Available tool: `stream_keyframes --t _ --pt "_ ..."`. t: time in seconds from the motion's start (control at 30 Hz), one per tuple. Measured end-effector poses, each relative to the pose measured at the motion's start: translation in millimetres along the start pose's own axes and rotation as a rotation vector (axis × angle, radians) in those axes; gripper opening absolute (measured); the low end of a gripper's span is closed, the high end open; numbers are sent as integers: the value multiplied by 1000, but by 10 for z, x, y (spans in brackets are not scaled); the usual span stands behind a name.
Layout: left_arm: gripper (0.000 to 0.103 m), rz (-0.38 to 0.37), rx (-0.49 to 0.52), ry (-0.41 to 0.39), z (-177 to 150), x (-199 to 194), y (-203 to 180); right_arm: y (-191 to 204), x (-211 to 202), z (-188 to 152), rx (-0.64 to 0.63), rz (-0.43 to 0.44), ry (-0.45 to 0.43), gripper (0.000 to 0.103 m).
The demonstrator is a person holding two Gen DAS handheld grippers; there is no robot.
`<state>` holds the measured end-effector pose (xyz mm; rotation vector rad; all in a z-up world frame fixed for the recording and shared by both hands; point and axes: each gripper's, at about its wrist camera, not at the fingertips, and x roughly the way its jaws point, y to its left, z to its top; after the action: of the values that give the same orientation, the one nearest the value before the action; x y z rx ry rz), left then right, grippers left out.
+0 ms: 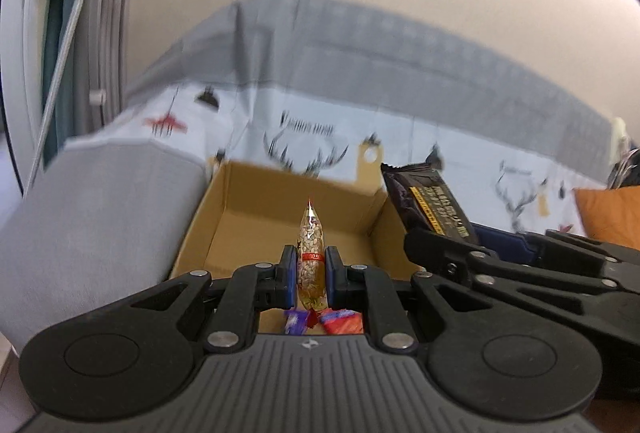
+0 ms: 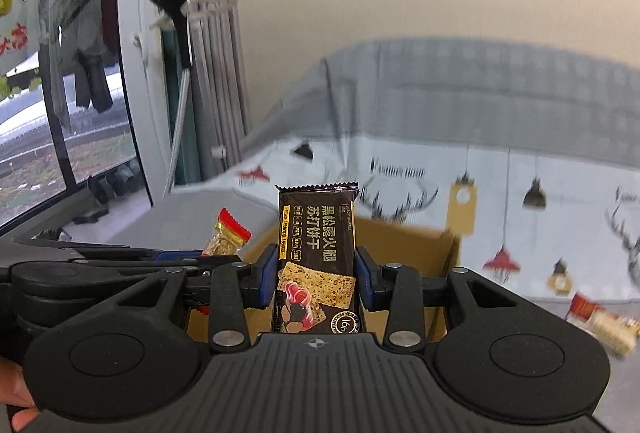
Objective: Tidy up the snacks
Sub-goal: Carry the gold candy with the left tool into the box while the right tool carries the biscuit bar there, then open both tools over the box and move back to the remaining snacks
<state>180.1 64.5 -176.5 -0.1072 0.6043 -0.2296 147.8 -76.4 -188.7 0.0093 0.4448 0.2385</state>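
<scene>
You held both tools over the cardboard box (image 1: 280, 209), each with a snack in its grip. The left gripper (image 1: 311, 273) had its jaws clamped narrow on a clear packet of nuts (image 1: 310, 253), held edge-on above the box's open mouth. The right gripper (image 2: 316, 273) had its jaws closed wider on a dark cracker packet (image 2: 316, 253), upright, its top seam above the near wall of the box.

Below the left gripper, a purple wrapper (image 1: 296, 321) and a red wrapper (image 1: 342, 321) already lay in the box. Much of the floor beyond them looked bare, so there appeared to be room for both packets.

To do the drop well, you would likely have wanted each packet past the near wall and low before parting the jaws. The two tools sat close side by side, so releasing one at a time seemed the safer course.

Beyond the box, the raised flap (image 1: 368, 165) stood at the far right corner, something to clear. Another packet (image 2: 608, 327) lay loose on the patterned sheet (image 1: 400, 137), right of the box.
</scene>
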Motion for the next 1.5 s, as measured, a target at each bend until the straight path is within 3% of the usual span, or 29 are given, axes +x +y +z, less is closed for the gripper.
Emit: stream_keyframes --t 0.27,0.67,0.97,1.03,1.1,1.13,1.17,1.2,1.23,1.3,1.4,1.5 --pt "15 41 -41 132 -310 620 218 -166 459 -391 44 4 121 41" --pt "15 80 -53 283 -589 1093 364 -314 909 -857 75 31 263 41" --pt "15 100 -8 299 -664 1138 310 -344 991 -963 92 84 298 44" --pt "25 108 -8 284 -629 1085 279 -373 950 -933 112 94 278 53" --pt "71 154 -18 269 -591 1022 276 -419 857 -906 126 101 247 55" --pt "79 179 -19 261 -567 991 275 -446 807 -891 135 105 235 55" --pt "86 196 -20 253 -544 953 279 -469 774 -874 139 92 228 66" --pt "88 193 -24 250 -518 916 284 -496 737 -863 140 68 224 92" --pt "90 179 -32 248 -491 879 289 -517 692 -863 140 57 217 101" --pt "102 172 -43 236 -449 785 260 -535 596 -863 148 95 206 102" --pt "103 192 -14 212 -404 632 155 -503 492 -856 138 69 217 102" --pt "103 185 -4 263 -382 552 77 -452 428 -839 107 55 235 102"
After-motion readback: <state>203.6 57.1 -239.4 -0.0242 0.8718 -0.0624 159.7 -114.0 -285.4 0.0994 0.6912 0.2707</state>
